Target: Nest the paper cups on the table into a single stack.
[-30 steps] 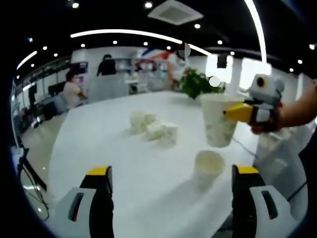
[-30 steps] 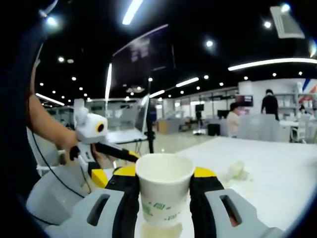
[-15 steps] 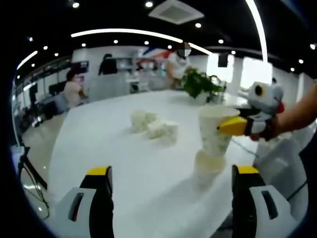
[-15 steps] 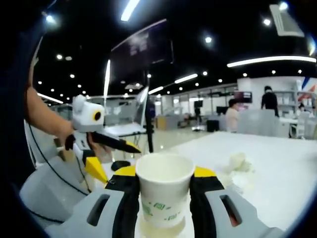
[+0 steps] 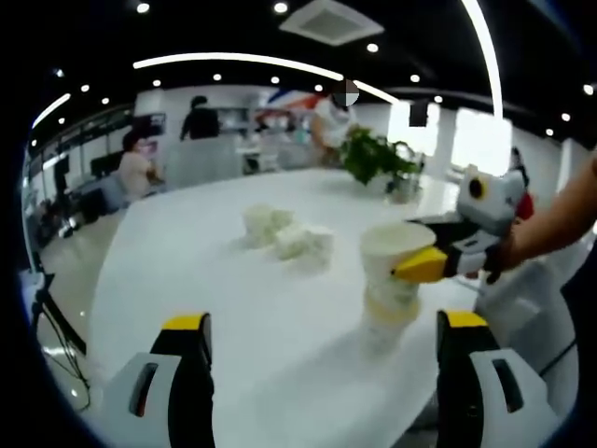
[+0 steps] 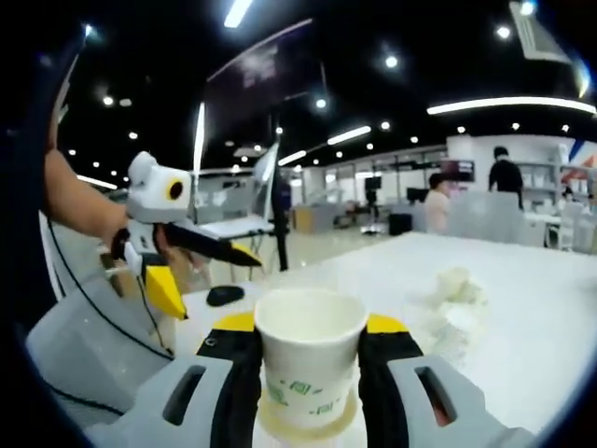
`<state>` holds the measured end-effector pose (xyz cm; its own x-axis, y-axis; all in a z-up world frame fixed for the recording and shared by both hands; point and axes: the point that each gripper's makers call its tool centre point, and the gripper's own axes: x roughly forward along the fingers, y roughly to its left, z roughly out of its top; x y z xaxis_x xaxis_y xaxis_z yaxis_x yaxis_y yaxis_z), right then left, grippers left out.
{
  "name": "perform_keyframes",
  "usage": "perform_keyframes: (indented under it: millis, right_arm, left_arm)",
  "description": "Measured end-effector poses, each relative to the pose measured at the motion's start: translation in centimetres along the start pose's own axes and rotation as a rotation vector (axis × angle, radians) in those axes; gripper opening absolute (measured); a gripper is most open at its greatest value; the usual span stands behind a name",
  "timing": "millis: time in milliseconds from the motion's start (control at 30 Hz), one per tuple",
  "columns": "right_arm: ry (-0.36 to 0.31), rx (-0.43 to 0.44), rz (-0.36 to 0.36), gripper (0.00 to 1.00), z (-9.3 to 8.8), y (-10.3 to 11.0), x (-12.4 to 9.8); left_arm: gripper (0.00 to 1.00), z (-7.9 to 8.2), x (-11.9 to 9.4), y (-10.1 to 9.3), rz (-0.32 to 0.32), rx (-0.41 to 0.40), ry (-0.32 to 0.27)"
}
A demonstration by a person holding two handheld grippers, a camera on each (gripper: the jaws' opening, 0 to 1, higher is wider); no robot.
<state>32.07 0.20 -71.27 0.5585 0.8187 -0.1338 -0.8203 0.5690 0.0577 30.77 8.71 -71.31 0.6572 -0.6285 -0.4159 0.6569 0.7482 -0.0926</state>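
Paper cup [image 6: 310, 359] with green print, held upright between the jaws of the right hand-held gripper [image 6: 312, 373] at lower centre of the right gripper view; its base sits partly inside a second paper cup [image 5: 387, 317] standing on the white desk [image 5: 233, 308]. Left gripper view: the pair right of centre, right hand-held gripper reaching in from the right. Left hand-held gripper [image 5: 322, 373] jaws spread wide, holding nothing. Crumpled white paper pieces [image 5: 284, 238] lie mid-desk, upper left of the cups.
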Motion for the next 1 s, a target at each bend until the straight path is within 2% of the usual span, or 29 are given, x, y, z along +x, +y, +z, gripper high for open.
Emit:
perform_keyframes:
  millis: [200,433,567,800,1000]
  right_arm:
    - [0.033,0.002,-0.012,0.38,-1.7,0.0,0.1]
    - [0.067,0.012,-0.023,0.40,-2.7,0.1,0.1]
    - [0.120,-0.007,-0.029,0.41,-4.1,0.1,-0.1]
    - [0.171,-0.046,-0.024,0.42,-5.2,0.3,-0.4]
    - [0.179,-0.051,-0.011,0.46,-5.2,0.3,-0.4]
  left_arm:
    - [0.99,-0.1,0.1,-0.1,-0.004,-0.002,0.002]
    - [0.99,-0.2,0.3,-0.2,-0.009,-0.005,0.003]
    - [0.99,-0.4,0.5,-0.4,-0.014,-0.005,0.006]
    - [0.99,-0.3,0.4,-0.3,-0.015,-0.001,0.007]
    - [0.99,-0.2,0.4,-0.3,-0.015,0.003,0.007]
